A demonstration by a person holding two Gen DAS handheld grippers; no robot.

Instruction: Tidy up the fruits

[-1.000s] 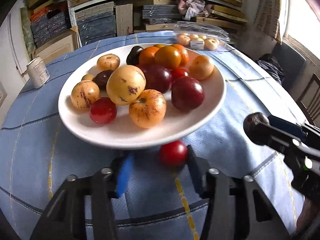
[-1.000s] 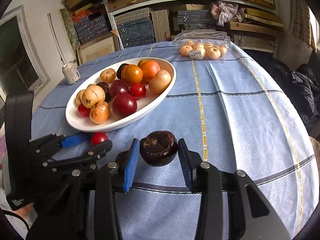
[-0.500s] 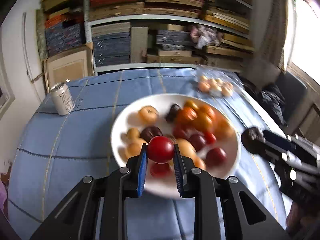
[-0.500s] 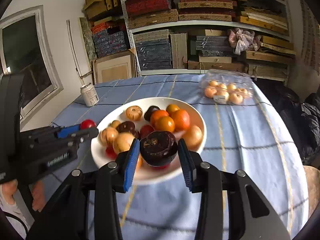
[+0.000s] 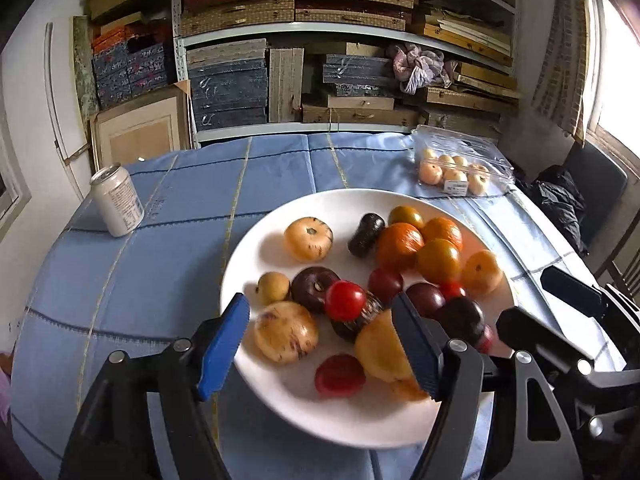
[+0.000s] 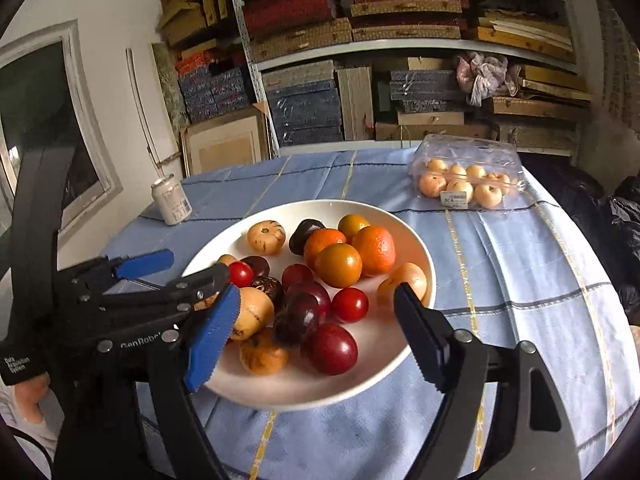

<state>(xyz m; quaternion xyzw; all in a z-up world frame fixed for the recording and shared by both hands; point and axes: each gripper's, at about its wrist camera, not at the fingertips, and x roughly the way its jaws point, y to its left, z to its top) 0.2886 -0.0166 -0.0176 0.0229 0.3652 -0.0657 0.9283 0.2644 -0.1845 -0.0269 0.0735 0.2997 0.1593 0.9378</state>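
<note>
Glossy round fruits (image 6: pixel 338 265), smooth white plate (image 6: pixel 416 236)

left tongs (image 5: pixel 320 332) opening, empty, right tongs (image 6: pixel 316 320) opening, empty

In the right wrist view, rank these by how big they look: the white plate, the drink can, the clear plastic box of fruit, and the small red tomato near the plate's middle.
Largest to smallest, as they look:
1. white plate
2. clear plastic box
3. drink can
4. red tomato

The can and box stand farther from the camera, so they look smaller than they are; can versus tomato is close.
</note>
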